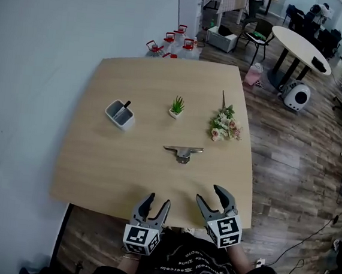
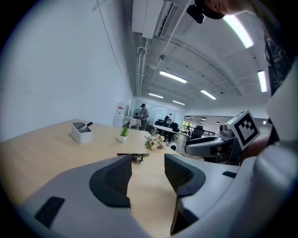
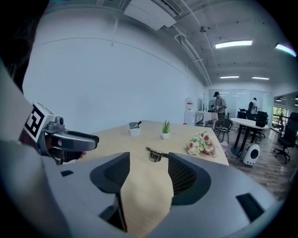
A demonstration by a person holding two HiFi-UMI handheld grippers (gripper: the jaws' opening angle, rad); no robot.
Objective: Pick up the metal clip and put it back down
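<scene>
Both pairs of jaws stand spread with nothing between them; the left gripper (image 1: 156, 202) and right gripper (image 1: 212, 194) hover side by side over the near edge of the table (image 1: 105, 166), neither touching the wood. Metal clip (image 1: 183, 151) lies flat near the middle of the tabletop, well apart from both grippers and roughly in line with the gap between them. It looks low: a thin bar across the top, a small body hanging under it. Pickup not yet begun. Likely trouble, as judged from here: the clip sits so close to the surface that the jaw tips may strike the wood first and push the piece along rather than close on it. A pinch on one thin end of the bar would probably let it swivel or drop. A squeeze on the body may spring it, if it is sprung; cannot tell. Flower bunch (image 1: 224, 124) lies near the clip on the right, small potted plant (image 1: 177, 107) just beyond it, so a long or wide reach from the right could brush either. Grey holder (image 1: 120, 113) far left looks out of the way.
</scene>
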